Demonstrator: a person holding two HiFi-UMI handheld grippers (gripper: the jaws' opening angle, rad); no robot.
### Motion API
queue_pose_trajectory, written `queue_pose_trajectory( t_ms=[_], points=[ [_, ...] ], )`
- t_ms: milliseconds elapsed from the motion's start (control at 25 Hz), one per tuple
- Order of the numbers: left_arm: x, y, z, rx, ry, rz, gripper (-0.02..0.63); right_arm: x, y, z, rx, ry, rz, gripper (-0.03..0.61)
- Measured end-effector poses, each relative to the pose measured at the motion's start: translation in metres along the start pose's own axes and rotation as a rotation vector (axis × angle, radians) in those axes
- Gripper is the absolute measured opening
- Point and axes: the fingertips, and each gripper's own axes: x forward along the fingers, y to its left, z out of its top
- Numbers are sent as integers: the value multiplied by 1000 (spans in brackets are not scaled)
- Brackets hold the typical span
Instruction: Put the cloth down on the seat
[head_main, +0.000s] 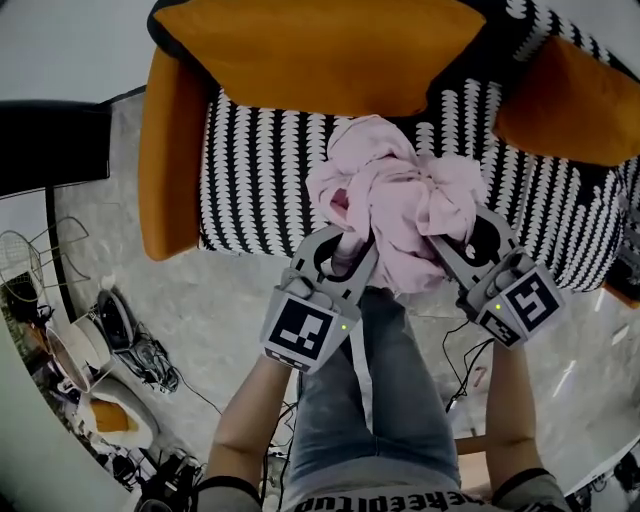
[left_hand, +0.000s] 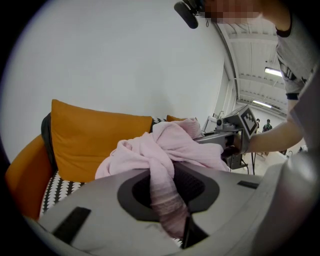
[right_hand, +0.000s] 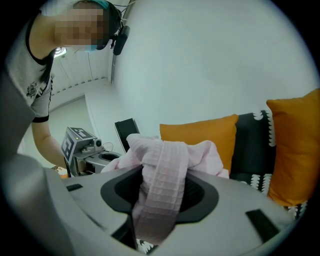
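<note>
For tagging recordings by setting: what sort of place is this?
Likely a lab or studio staged as a lounge. There is a sofa with a patterned seat and orange cushions, yet cables and gear litter the floor, and a hall-like ceiling with strip lights shows behind.

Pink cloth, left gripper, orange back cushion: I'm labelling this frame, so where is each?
pink cloth (head_main: 395, 195), head view, bunched middle.
left gripper (head_main: 345, 252), head view, between its fingertips.
orange back cushion (head_main: 320, 45), head view, centre of its face.
</note>
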Motion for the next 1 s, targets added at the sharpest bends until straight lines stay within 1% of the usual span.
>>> queue_pose_trajectory(
  t_ms=[160,360,480,680,760,920,1000],
  points=[
    [14,10,-22,14,28,-6,97,14,-11,-22,12,18,-7,183],
    [33,9,-59,33,74,-17,95,22,-24,-64,49,48,-13,183],
    [45,2,-71,36,96,-28,95,17,-32,-80,67,66,-21,183],
    [58,2,-89,39,127,-38,95,20,-41,-99,70,93,-30,183],
    [61,11,-92,47,139,-40,95,30,-44,-100,68,107,-36,184],
    [55,56,-98,47,152,-35,95,75,-42,-95,62,142,-46,184],
    [54,69,-102,47,158,-33,95,88,-41,-98,60,160,-50,184]
  ],
)
